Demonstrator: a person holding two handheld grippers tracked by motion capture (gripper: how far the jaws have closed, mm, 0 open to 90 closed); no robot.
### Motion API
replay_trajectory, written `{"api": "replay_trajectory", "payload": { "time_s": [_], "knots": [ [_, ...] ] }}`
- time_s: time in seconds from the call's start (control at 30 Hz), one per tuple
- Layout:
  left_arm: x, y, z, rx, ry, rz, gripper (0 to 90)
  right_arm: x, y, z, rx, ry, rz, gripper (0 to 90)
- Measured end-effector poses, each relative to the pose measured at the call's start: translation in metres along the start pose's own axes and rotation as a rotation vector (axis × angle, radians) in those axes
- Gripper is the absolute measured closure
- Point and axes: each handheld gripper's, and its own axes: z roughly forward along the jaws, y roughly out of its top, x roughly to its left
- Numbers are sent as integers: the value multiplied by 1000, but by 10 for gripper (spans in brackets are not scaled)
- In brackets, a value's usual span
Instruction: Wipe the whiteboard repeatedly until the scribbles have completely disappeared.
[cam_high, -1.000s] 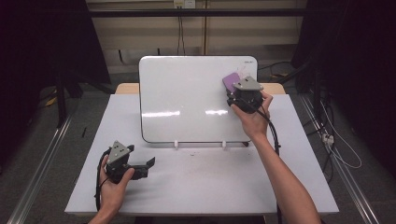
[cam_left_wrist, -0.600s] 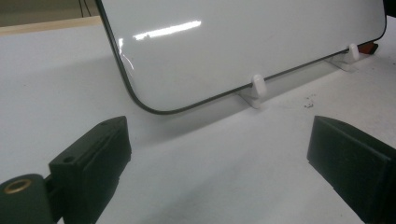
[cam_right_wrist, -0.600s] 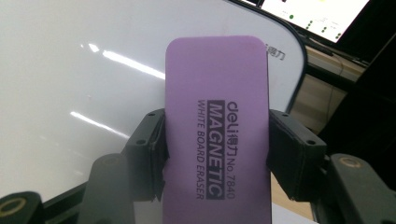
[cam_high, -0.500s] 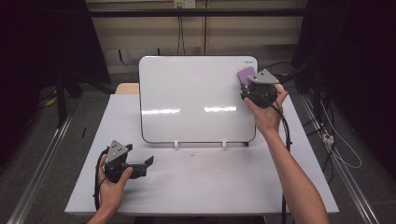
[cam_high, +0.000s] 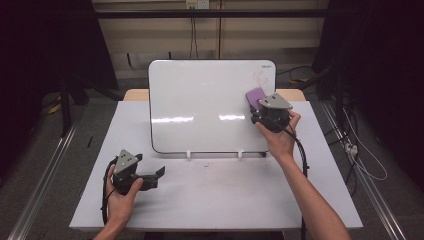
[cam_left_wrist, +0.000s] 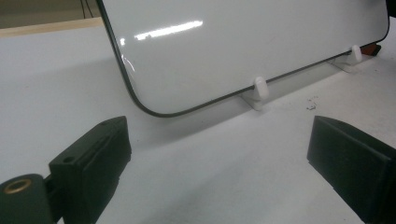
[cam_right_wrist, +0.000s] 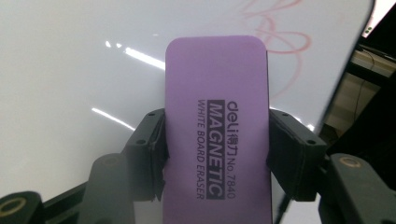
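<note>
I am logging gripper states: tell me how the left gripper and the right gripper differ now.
The left gripper is open and holds nothing; the right gripper is shut on the purple eraser. The left sits low over the table; the right is raised at the whiteboard, below red scribbles. Both are hand-held.

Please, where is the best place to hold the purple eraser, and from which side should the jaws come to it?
Probably as it is held now: the right gripper clamps the purple eraser across its two long edges near the lower end, coming from below, along its length. Those edges are straight and parallel, so the pads sit flat, and the upper end is free to wipe the whiteboard.
</note>
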Motion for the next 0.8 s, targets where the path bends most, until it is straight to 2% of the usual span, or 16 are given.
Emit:
{"api": "replay_trajectory", "payload": {
  "time_s": [0.13,0.27,0.5,0.63,0.8],
  "knots": [
    [0,0,-1,-7,3,-1,60,7,3,2,-1,10,-8,419],
    [1,-1,-1,0,1,2,59,4,9,5,-6,15,-5,418],
    [1,-1,-2,-3,-2,-1,59,-10,32,15,-19,-5,12,418],
    [1,-2,-1,-1,-3,0,59,-24,44,20,-24,-44,36,418],
    [0,-2,-1,2,-8,0,59,-40,50,22,-22,-85,51,419]
  ]
}}
